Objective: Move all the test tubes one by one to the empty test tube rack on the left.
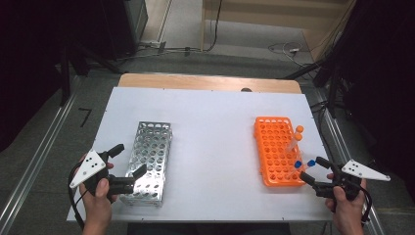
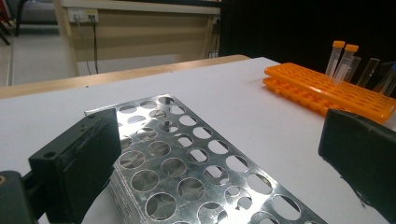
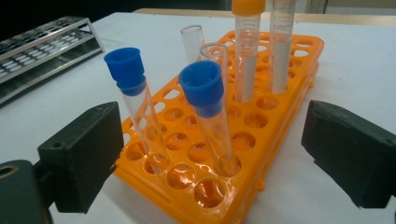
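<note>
White sheeting covers the table point(image 1: 215, 127), with a strip of bare wood showing along its far edge. On the person's left lies a metal rack point(image 1: 148, 159) of shiny perforated plate, its long side running away from the person. The left gripper point(image 1: 126, 160), held in the left hand point(image 1: 98, 193), sits at the near end of this rack with its black jaws spread wide; in the left gripper view the jaws stand to either side of the rack's near corner, and nothing is clamped between them. On the person's right lies an orange rack point(image 1: 275, 149) of plastic, also lengthwise. Its near right corner holds two clear tubes with blue caps point(image 3: 201, 84), both leaning, and behind them stand two uncapped clear tubes point(image 3: 192, 42). Farther back along the same side stand two orange-capped tubes point(image 1: 297, 133). The right gripper point(image 1: 315, 168), held in the right hand point(image 1: 348, 203), points at the near right corner of the orange rack. Its jaws are wide apart and hold nothing; in the right gripper view the blue-capped tubes stand ahead of the gap between the jaws, untouched by either. Each gripper carries a grey three-cornered plate on top.
</note>
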`<state>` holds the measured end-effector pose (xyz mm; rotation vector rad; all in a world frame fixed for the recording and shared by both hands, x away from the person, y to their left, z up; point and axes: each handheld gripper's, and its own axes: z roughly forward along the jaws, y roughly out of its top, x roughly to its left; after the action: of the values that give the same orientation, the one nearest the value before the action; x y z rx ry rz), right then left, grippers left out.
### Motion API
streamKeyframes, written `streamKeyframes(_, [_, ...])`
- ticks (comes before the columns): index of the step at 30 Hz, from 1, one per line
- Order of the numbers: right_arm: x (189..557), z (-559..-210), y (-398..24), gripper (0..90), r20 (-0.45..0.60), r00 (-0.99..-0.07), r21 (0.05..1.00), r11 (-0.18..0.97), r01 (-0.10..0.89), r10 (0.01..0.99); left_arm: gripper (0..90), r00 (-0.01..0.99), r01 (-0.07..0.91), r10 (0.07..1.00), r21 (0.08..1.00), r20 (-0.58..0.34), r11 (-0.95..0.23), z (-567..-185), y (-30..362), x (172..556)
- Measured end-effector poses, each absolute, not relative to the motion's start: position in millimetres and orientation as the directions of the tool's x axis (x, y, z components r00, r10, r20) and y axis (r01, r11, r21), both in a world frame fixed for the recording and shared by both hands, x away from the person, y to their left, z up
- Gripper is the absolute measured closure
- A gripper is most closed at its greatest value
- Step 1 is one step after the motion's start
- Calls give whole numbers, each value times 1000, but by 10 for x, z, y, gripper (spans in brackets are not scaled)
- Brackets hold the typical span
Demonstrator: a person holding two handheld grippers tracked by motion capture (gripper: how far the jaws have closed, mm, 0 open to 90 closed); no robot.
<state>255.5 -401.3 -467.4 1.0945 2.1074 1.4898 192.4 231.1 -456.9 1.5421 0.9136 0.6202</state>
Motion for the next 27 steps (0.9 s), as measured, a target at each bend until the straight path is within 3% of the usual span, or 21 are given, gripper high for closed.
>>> streamKeyframes(9, [2600, -4773, -3990, 378, 181, -635, 872, 177, 457, 751, 0, 554, 207, 826, 978, -104, -16, -4560, 2291, 1937])
streamKeyframes(14, [2610, -4808, -3958, 520, 158, -629, 863, 203, 463, 761, 0, 555, 208, 826, 978, -101, -20, -4561, 2283, 1940])
streamKeyframes(27, [2621, -4865, -3875, 690, 75, -629, 866, 262, 426, 774, 0, 561, 208, 823, 977, -87, -39, -4558, 2244, 1953])
